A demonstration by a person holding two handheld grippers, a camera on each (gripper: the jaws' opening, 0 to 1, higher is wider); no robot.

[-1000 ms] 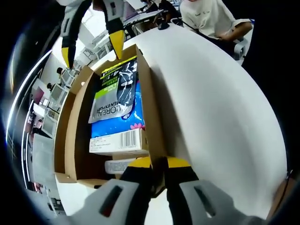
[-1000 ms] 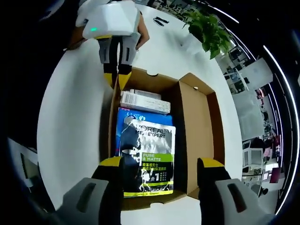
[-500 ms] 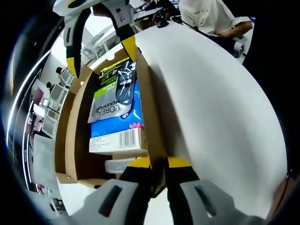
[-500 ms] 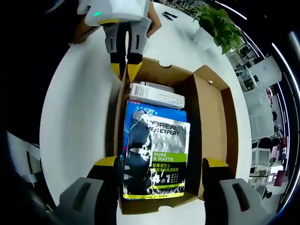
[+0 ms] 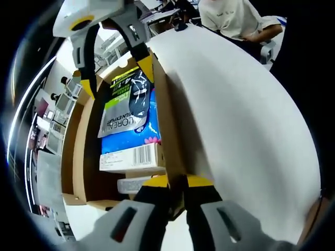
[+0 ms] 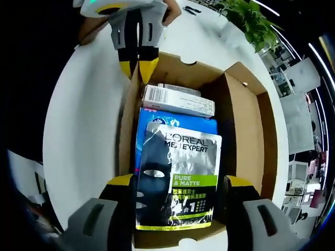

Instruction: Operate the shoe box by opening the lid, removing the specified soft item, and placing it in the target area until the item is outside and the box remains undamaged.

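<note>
Open brown cardboard shoe box (image 6: 246, 130), lid already folded back, on a round white table (image 5: 246, 130). Your left gripper (image 5: 176, 184) sits at 6 o'clock of its own view, yellow tips pressed together on the box's side wall, pinning the box as it did a second ago. At 11 o'clock there, your right gripper (image 5: 118, 70) has dropped from above the box rim to straddle the far end of the contents, jaws wide apart. Contents: a silver-and-black foil sachet with a green band (image 6: 178, 180), the soft item, lying on top of a flat blue packet (image 6: 175, 123); beyond it a white barcoded carton (image 6: 178, 100). In the right gripper view your right gripper (image 6: 178, 183) has its tips either side of the sachet, which has grown larger over the last second: you are closing in for the pick, nothing gripped yet. That view shows the box's folded-back lid at 3 o'clock and a potted green plant (image 6: 251, 23) at 1 o'clock; the left gripper view instead shows a seated person in a pale shirt (image 5: 233, 18) at 1 o'clock.
</note>
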